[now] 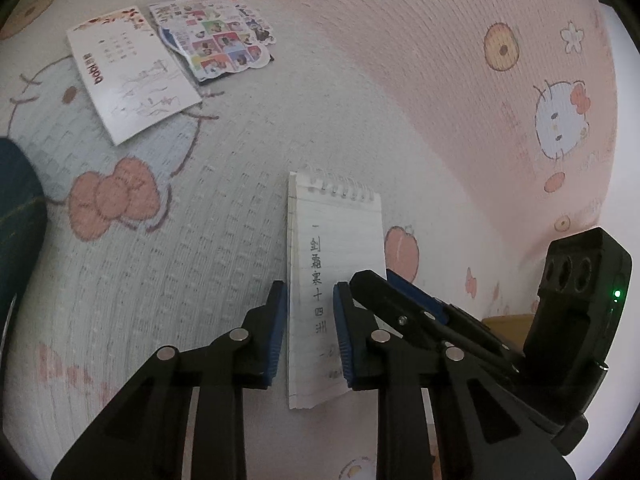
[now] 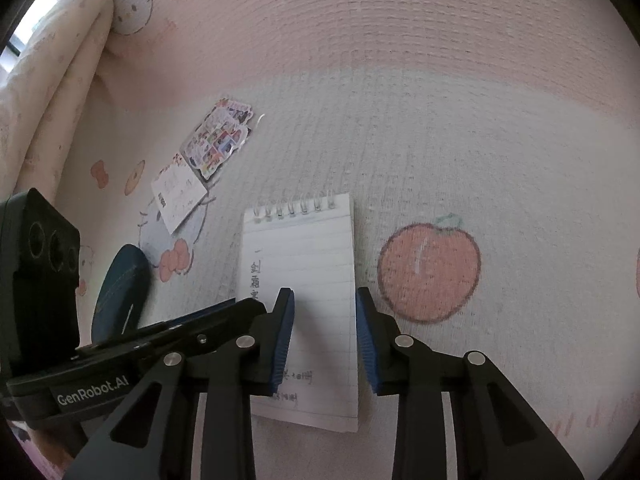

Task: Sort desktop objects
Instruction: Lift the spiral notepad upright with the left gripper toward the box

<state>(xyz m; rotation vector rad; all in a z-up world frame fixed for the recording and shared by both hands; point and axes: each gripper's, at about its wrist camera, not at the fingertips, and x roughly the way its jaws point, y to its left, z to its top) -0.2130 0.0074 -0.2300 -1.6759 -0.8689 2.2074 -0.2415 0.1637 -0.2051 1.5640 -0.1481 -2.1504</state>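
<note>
Only right view: peach print (image 2: 429,267) beside notepad (image 2: 308,264)

A spiral notepad (image 2: 304,300) lies on the patterned blanket (image 2: 440,140). Far beyond it to the left, a white card (image 2: 178,196) lies just beside a sticker sheet (image 2: 218,144). A denim pouch (image 2: 120,284) sits left of the notepad.

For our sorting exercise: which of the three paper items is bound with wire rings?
The lined notepad with handwriting, between the fingers; the white card and colourful sticker sheet show no rings.
</note>
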